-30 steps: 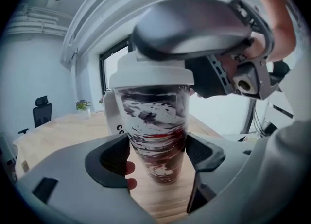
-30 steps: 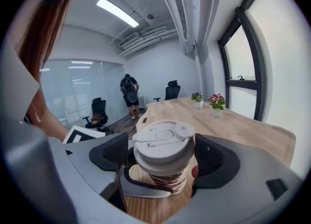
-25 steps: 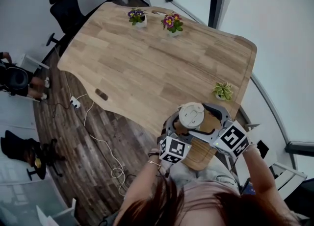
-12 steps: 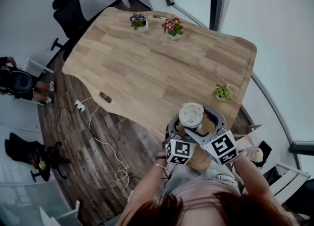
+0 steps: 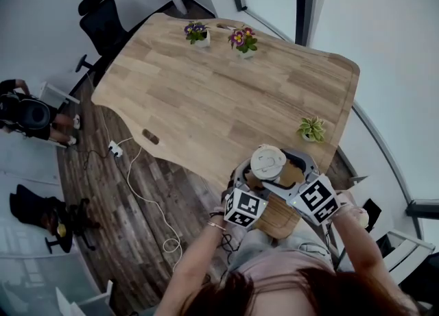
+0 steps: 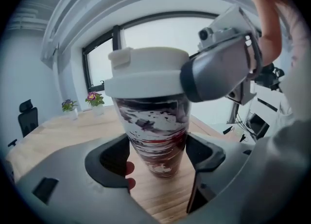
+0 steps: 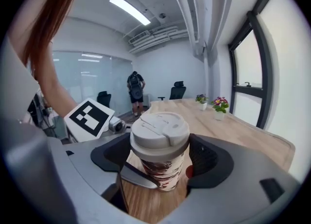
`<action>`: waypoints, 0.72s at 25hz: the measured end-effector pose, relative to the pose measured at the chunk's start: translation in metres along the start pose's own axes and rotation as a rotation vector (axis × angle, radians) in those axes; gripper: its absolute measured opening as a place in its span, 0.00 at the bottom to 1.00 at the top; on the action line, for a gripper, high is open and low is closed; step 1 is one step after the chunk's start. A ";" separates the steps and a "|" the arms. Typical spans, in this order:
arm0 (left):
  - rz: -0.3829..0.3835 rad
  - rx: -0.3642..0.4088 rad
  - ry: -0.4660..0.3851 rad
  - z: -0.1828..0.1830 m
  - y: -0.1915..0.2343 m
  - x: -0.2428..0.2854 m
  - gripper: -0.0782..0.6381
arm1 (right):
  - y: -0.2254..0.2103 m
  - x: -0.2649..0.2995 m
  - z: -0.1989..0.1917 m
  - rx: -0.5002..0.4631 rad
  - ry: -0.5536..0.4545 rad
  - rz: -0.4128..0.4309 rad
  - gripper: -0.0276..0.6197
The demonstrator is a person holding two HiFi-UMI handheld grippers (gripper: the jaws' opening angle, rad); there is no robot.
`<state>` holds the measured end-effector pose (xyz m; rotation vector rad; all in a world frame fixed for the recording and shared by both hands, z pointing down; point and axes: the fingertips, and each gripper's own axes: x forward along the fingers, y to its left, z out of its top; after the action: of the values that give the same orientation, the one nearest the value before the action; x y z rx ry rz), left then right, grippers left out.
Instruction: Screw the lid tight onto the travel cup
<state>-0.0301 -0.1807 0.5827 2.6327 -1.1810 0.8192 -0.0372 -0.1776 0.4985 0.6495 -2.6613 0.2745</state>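
A: The room has a big wooden bench (image 5: 206, 95) and a dark plank floor (image 5: 116, 195). A pot of purple flowers (image 5: 196, 31) and a pot of pink flowers (image 5: 242, 38) sit by the far edge. A small green plant (image 5: 312, 127) sits by the right edge.

B: Where is the travel cup?

A: The travel cup (image 6: 156, 135) is right at the near edge, close to the person. It has red, dark and white splotches. I cannot make out any words on it.

B: Any other marks?

A: Just black and white squares on the left cube (image 5: 245, 206) and the right cube (image 5: 317, 198).

B: What do the jaws do?

A: The left gripper (image 6: 156, 155) has its jaws closed on the cup's body, low down, one on each side. The right gripper (image 7: 159, 145) has its jaws closed round the white lid (image 5: 268, 162) on top of the cup.

B: Does the cup stand on the wood?

A: I cannot tell.

B: Did anything change?

A: Not much. The cup is in the same spot and both grippers still hold it. The right cube has swung a little round the cup.
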 end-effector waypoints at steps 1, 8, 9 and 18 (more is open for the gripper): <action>0.032 -0.018 -0.003 0.000 0.001 0.000 0.60 | 0.000 0.000 0.000 0.011 -0.016 -0.044 0.62; -0.002 -0.015 0.000 -0.003 -0.005 0.000 0.60 | 0.003 -0.001 -0.001 0.052 -0.019 0.000 0.63; -0.040 0.008 0.005 -0.003 -0.007 -0.001 0.60 | 0.003 -0.001 0.001 0.032 -0.009 0.040 0.63; 0.015 -0.027 0.030 0.001 -0.004 0.004 0.60 | -0.003 -0.002 0.006 0.006 -0.053 -0.058 0.63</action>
<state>-0.0246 -0.1803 0.5846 2.5841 -1.1977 0.8361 -0.0365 -0.1809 0.4929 0.7448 -2.6875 0.2518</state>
